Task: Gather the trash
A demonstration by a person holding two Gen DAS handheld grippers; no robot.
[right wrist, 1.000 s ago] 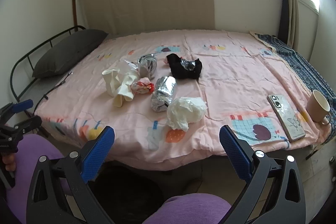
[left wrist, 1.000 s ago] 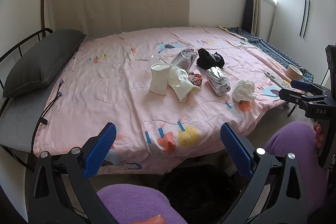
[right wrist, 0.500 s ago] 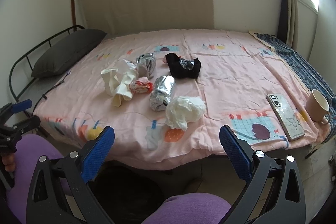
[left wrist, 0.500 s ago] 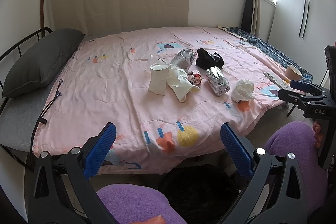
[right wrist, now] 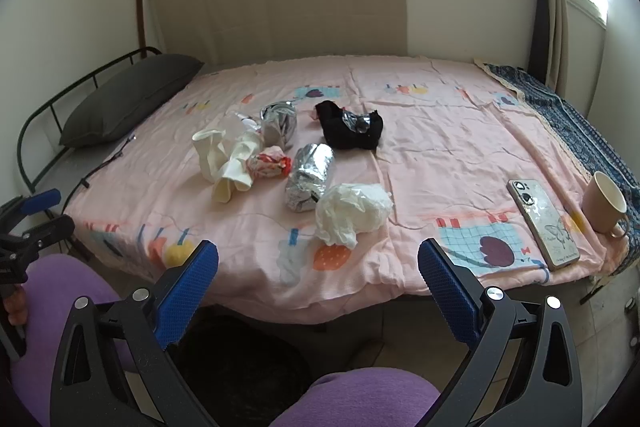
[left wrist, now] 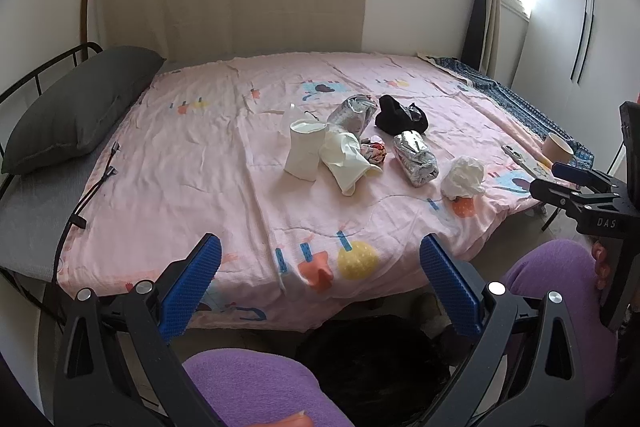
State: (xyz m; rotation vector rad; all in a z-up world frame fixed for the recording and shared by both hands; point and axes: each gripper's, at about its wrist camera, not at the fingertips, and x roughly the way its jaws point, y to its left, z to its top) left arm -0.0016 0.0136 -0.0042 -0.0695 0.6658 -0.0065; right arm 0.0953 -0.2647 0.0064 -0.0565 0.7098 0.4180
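Pink bedspread [right wrist: 440, 131]: trash untouched, nothing collected.
Grippers: left gripper [left wrist: 320, 279] and right gripper [right wrist: 318, 277] gape wide, empty.
Next: white wad [right wrist: 352, 213], twelve o'clock of right gripper.

Shiny crinkled foil wrapper [right wrist: 309, 175] on matt cloth bedsheet [right wrist: 440, 155].

Left hand-held gripper [left wrist: 320, 279] and right hand-held gripper [right wrist: 318, 277] both gape wide, apparently empty.
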